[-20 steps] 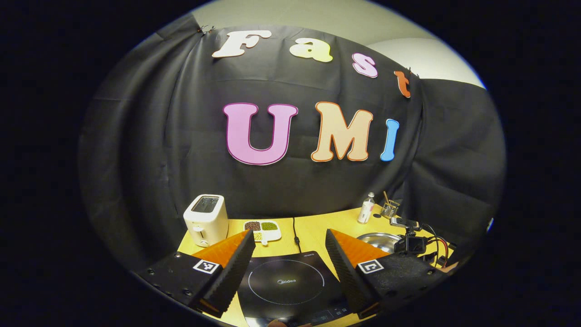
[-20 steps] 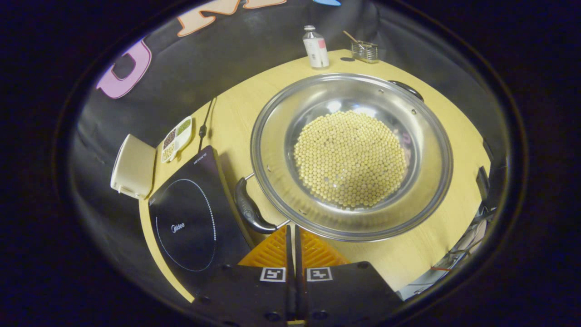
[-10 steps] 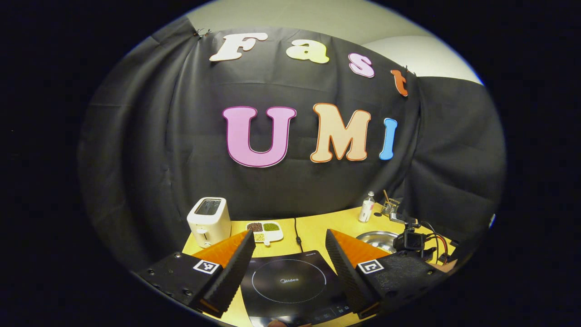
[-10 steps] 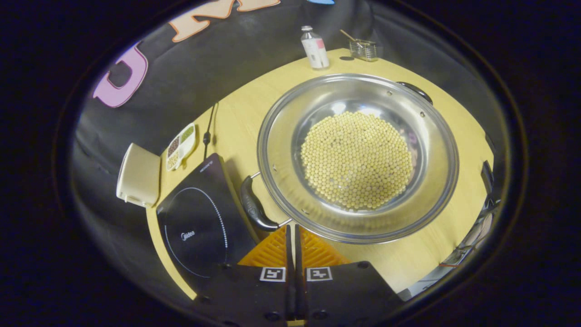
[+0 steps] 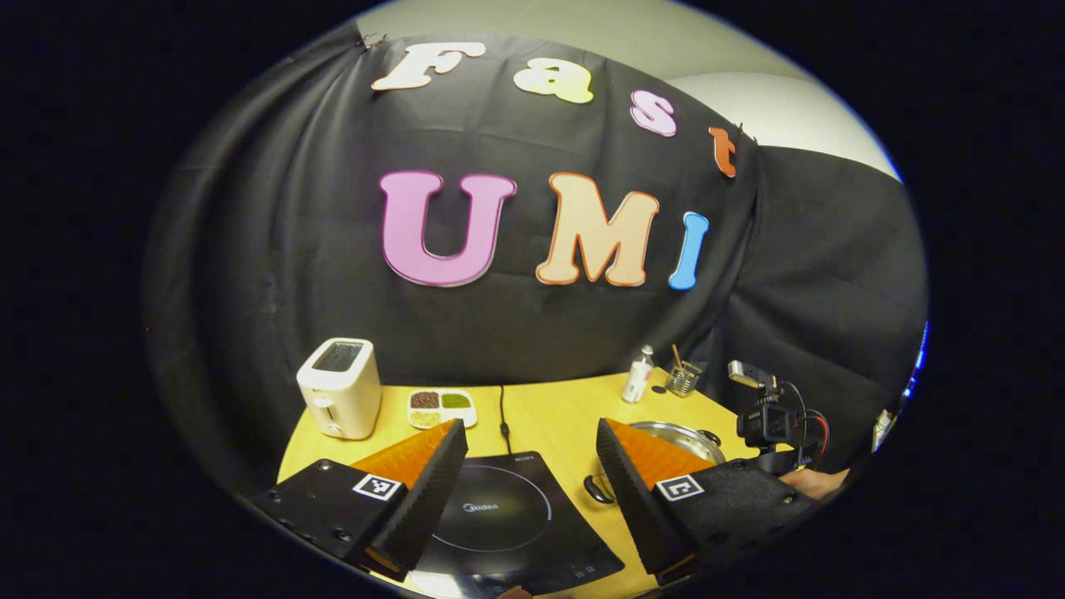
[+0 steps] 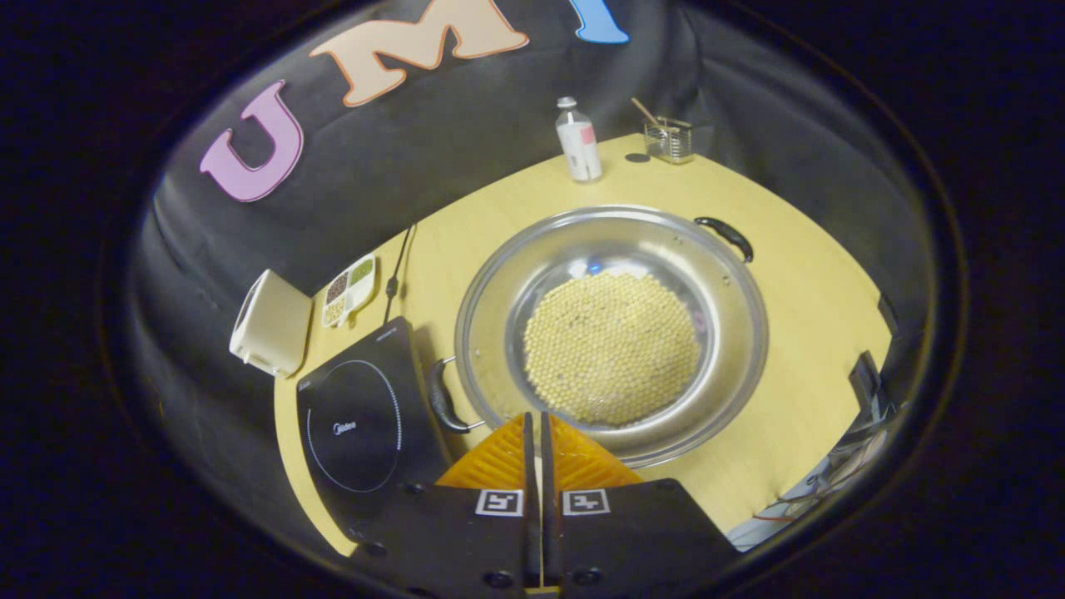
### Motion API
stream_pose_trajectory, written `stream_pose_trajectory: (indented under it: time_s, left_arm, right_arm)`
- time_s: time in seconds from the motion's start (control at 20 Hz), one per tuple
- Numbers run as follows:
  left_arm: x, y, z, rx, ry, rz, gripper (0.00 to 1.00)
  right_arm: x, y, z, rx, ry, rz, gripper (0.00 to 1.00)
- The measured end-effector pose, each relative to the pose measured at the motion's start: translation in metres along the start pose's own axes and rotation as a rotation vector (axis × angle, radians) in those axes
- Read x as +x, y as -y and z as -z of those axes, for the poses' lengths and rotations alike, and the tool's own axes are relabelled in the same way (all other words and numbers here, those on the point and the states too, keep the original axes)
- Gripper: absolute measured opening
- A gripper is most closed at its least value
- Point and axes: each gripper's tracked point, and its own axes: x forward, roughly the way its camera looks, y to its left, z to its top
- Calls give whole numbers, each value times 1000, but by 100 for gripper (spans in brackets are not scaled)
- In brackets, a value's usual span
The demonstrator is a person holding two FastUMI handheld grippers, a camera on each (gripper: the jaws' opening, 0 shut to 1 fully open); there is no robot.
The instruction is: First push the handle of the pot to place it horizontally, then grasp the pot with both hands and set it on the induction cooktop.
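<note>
A wide steel pot [image 6: 499, 333] of pale yellow beans [image 6: 611, 345] sits on the wooden table [image 6: 799, 291], just right of the black induction cooktop [image 6: 358, 420]. One black handle [image 6: 441, 398] faces the cooktop; the other handle [image 6: 725, 235] is on the far right rim. My right gripper [image 6: 533, 418] hovers above the pot's near rim, shut on nothing. My left gripper [image 5: 528, 426] is open over the cooktop [image 5: 499, 507]. Past its right finger I see the pot [image 5: 678, 434] and a handle [image 5: 595, 489].
A white toaster [image 6: 270, 323] and a divided dish of beans [image 6: 349, 289] stand behind the cooktop, with its power cord [image 6: 398, 266]. A small bottle [image 6: 578, 140] and a glass holder [image 6: 670, 140] sit at the table's far edge. Black cloth walls the back.
My right gripper has pulled up and back from the pot, which looks smaller now. The left gripper view has swung right, bringing the pot and its handle further into sight.
</note>
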Motion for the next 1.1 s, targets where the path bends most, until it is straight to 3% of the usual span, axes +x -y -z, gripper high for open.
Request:
stream_pose_trajectory:
  time_s: [0.05, 0.25, 0.3, 0.35, 0.55, 0.85, 1.1]
  left_arm:
    - [3, 6, 5, -2, -16, 6, 95]
    - [22, 28, 22, 7, -62, -1, 96]
    - [28, 33, 27, 13, -76, -12, 96]
    - [32, 38, 32, 18, -98, -27, 96]
    - [55, 65, 43, -5, -127, -65, 96]
    - [87, 91, 89, -60, -231, -130, 96]
    - [104, 97, 113, -51, -310, -172, 97]
  right_arm:
    - [-1, 9, -6, -14, 15, 3, 0]
    - [-1, 46, -32, -105, 59, 6, 15]
    - [1, 53, -39, -130, 65, 5, 15]
    - [2, 60, -45, -152, 69, -1, 29]
    - [11, 85, -73, -284, 77, -22, 54]
    - [38, 128, -128, -447, 136, -26, 65]
    - [60, 146, -145, -494, 145, -45, 66]
